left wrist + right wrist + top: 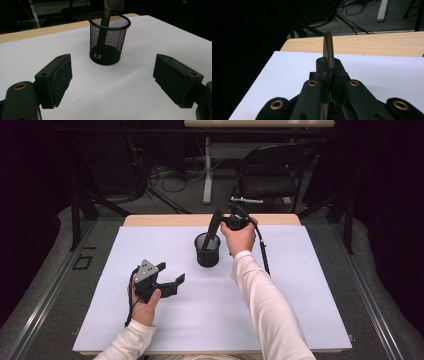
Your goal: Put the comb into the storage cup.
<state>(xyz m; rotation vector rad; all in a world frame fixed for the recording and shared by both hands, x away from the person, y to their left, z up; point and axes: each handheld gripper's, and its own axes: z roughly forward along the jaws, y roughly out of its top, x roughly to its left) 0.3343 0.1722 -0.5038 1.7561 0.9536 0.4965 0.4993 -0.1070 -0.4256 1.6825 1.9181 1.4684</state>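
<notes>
Landmark: mesh cup [207,251], black, upright on the white sheet [300,310], toward the sheet's far half.

Left gripper [170,279]: nearer than the cup and to its left, held low over the sheet, well apart from the cup. Jaws stand wide apart, nothing between them; in the left gripper view the cup sits in the gap farther off.

Right gripper [223,223]: just beyond the cup and above its rim, to the right. Jaws together, clamped on the upper end of a dark comb [213,229].

Comb: tilted, lower end inside the cup, reaching the cup's floor; teeth end rises above the rim.

Beyond the cup: bare wood table edge [165,220], then a chair [265,175] on the floor.
</notes>
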